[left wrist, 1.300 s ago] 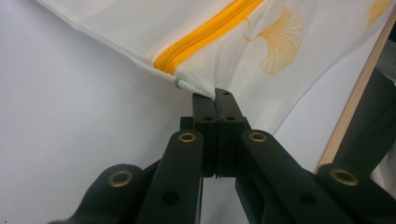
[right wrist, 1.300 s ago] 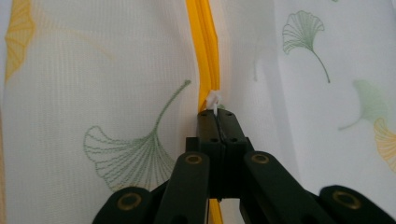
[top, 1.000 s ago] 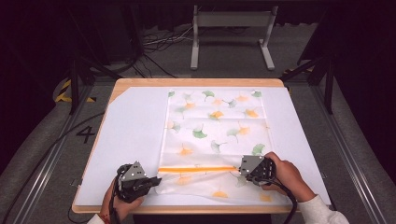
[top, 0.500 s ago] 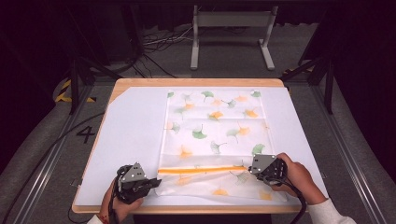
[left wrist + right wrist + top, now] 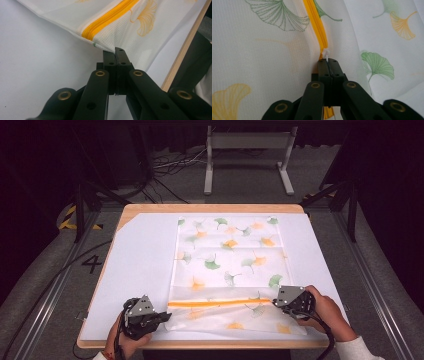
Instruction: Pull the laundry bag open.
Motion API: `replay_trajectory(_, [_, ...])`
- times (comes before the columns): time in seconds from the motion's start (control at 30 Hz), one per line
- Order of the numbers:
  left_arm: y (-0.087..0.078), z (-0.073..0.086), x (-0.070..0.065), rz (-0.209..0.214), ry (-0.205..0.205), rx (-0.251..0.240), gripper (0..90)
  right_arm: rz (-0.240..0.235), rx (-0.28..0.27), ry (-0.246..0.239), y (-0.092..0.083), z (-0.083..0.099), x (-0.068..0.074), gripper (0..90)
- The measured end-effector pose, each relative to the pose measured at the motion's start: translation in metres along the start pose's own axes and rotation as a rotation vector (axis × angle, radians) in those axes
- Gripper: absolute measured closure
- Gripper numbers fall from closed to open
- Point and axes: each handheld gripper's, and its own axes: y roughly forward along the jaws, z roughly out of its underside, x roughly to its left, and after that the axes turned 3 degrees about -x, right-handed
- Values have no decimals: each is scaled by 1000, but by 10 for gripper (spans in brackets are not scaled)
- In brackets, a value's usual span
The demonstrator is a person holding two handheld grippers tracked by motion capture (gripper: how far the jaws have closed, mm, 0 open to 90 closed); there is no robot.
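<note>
A white mesh bag (image 5: 227,255) printed with green and orange ginkgo leaves lies flat on the table. Its orange zipper (image 5: 220,303) runs across the near end. My left gripper (image 5: 164,317) is shut on the bag's corner fabric just beside the zipper's left end; the left gripper view shows its tips (image 5: 115,51) pinching the mesh beside the zipper (image 5: 107,21). My right gripper (image 5: 275,302) sits at the zipper's right end. In the right gripper view its jaws (image 5: 328,61) are shut on the small white zipper pull (image 5: 326,53), with the zipper (image 5: 315,20) stretching away ahead.
A white sheet (image 5: 142,270) covers the wooden table, whose front edge (image 5: 200,343) runs just behind both hands. Cables (image 5: 165,167) and a metal stand (image 5: 247,150) lie on the floor beyond the far edge.
My right gripper has slid to the right along the zipper, and the visible orange line has grown longer. The left gripper has held still on the corner.
</note>
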Motion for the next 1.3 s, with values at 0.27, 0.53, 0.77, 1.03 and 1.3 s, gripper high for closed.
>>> replay_trajectory(0.27, [-1,1,0,-8,2,0,891,8,9,21,-2,8,-4,900])
replay_trajectory(0.53, [-1,1,0,-15,6,1,891,17,32,23,-3,14,-6,900])
replay_trajectory(0.77, [-1,1,0,-12,9,1,891,16,37,45,-5,22,-7,900])
replay_trajectory(1.03, [-2,1,0,-12,6,1,891,10,22,71,-10,30,-8,900])
replay_trajectory(1.3, [-1,1,0,-11,7,-2,891,5,21,66,-11,32,-8,900])
